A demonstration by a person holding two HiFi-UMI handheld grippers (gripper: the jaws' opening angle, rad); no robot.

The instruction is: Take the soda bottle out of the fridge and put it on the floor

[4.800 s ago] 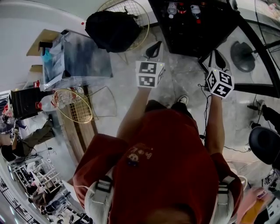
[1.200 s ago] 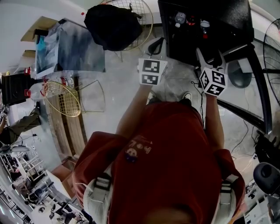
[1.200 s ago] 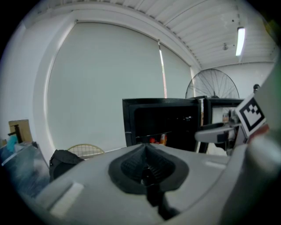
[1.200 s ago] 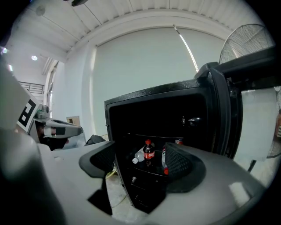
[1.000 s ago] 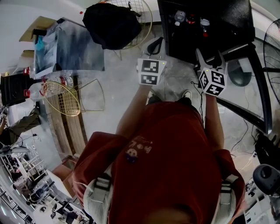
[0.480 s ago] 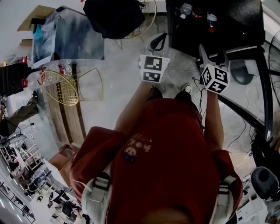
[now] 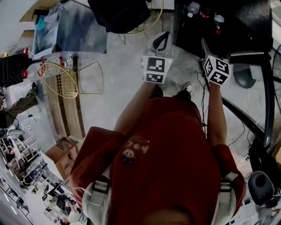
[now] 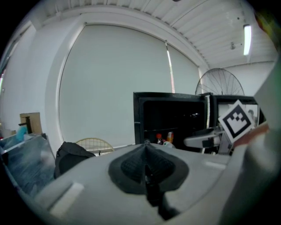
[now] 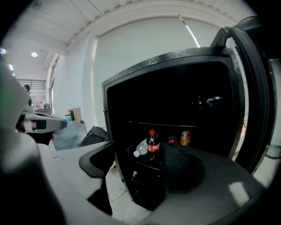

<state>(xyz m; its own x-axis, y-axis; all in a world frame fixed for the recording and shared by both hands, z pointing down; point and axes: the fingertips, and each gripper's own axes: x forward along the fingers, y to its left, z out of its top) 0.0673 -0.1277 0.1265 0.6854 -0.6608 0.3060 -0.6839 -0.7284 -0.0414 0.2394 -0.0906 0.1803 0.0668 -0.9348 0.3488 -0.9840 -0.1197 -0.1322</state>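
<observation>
The soda bottle (image 9: pixel 153 143), dark with a red cap and red label, stands upright on a shelf inside the open black fridge (image 9: pixel 175 88). My right gripper (image 9: pixel 140 166) is open and empty, pointed at the bottle from a short way outside the fridge. In the head view it (image 7: pixel 204 43) is held out in front of the fridge opening (image 7: pixel 246 22). My left gripper (image 8: pixel 146 169) is shut on nothing. It (image 7: pixel 161 39) hangs over the floor left of the fridge.
A clear bottle (image 9: pixel 139 150) lies beside the soda bottle, and an orange can (image 9: pixel 185 137) stands further right. The fridge door (image 9: pixel 252 88) is swung open at the right. A black bag (image 7: pixel 120 13) on a wire chair and a glass table (image 7: pixel 70 30) are at the left.
The head view has shifted so that the fridge and both grippers sit higher in it. Both grippers are a little nearer the fridge. The right jaws stay open, the left stay shut.
</observation>
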